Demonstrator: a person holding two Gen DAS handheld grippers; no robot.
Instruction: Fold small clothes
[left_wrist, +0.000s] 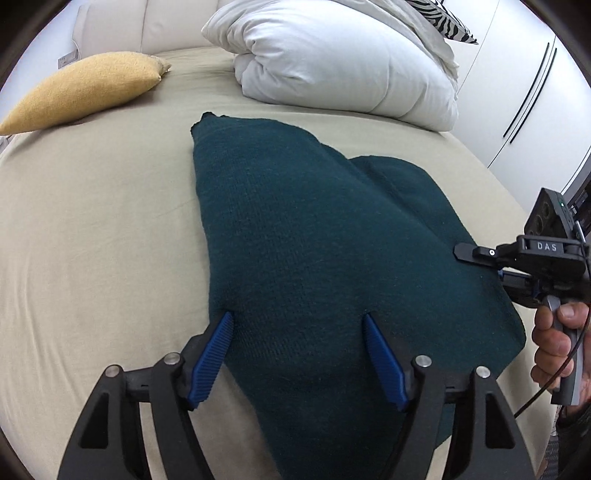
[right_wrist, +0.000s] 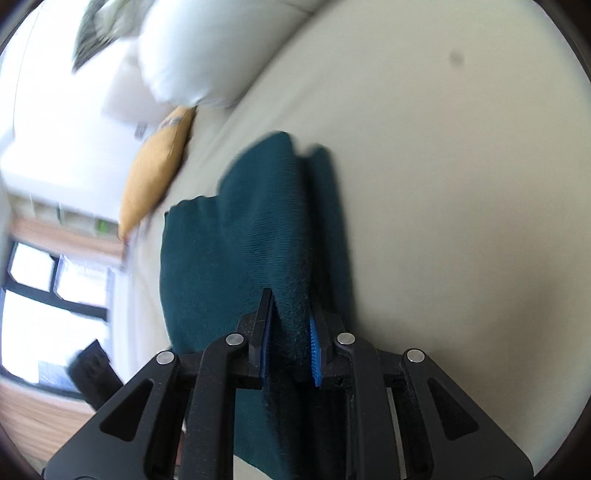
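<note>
Left gripper (left_wrist: 299, 317): sitting right up at the lens, blue pads (left_wrist: 216, 354) spread wide, straddling the near part of the knit, not pinching anything as far as visible.

Teal sweater (left_wrist: 314, 251): lying across the beige bed sheet (left_wrist: 92, 240), already looking doubled over, one layer poking out further back on the right.

Right gripper (right_wrist: 291, 325): clamping down on a bunched ridge of teal knit, jaws nearly together with fabric squeezed between, coming in from the right edge in the left wrist view.

Hand (left_wrist: 557, 339): wrapping around the right handle, cable trailing below it.

Risk, one-sided hold: probably dragging the whole stack sideways if pulling from the right only, since nothing is pinning the near-left corner.

Risk, thick pinch: looking like more than one layer caught in the right jaws, so likely lifting the fold below too and undoing it.

Risk, open jaws closing low: possibly grabbing sheet together with sweater, wrinkling the bed and skewing the fold.

Risk, blur: right wrist view smearing badly, so edge alignment getting hard to judge from that side.

Background: yellow cushion (left_wrist: 85, 88) and white duvet (left_wrist: 343, 62) sitting well apart from the sweater, not getting in the way.
</note>
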